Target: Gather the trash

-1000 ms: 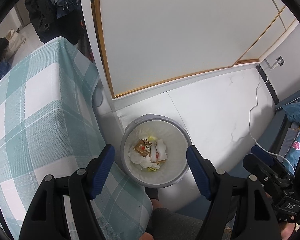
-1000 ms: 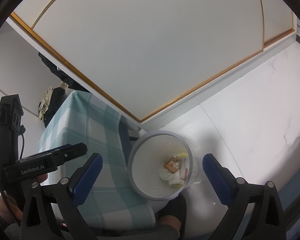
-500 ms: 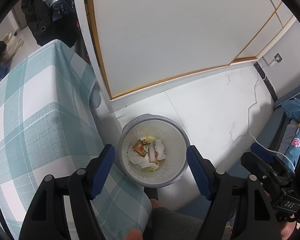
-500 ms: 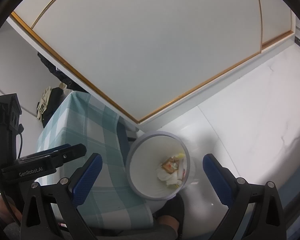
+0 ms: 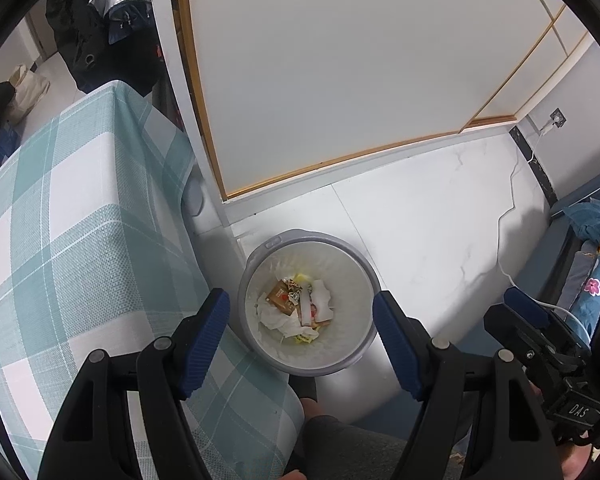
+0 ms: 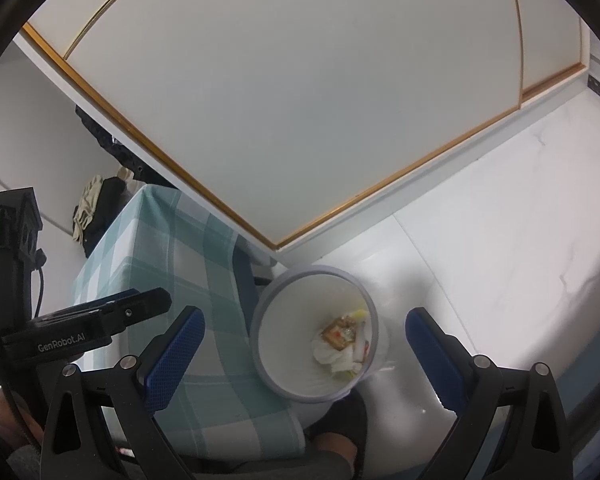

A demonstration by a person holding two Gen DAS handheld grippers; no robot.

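I hold both grippers — left gripper point(image 5: 300, 340) and right gripper point(image 6: 304, 356) — above the trash bin point(image 5: 268, 354) beside the desk point(image 5: 60, 240), fingers wide open and empty, because the trash point(image 5: 296, 310) already lies inside

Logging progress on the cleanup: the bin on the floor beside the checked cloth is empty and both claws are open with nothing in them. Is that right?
Not quite. The bin is not empty: the left wrist view shows crumpled tissue and wrappers at its bottom. The rest holds: it stands beside the checked cloth, and the left claw and right claw are open, holding nothing.
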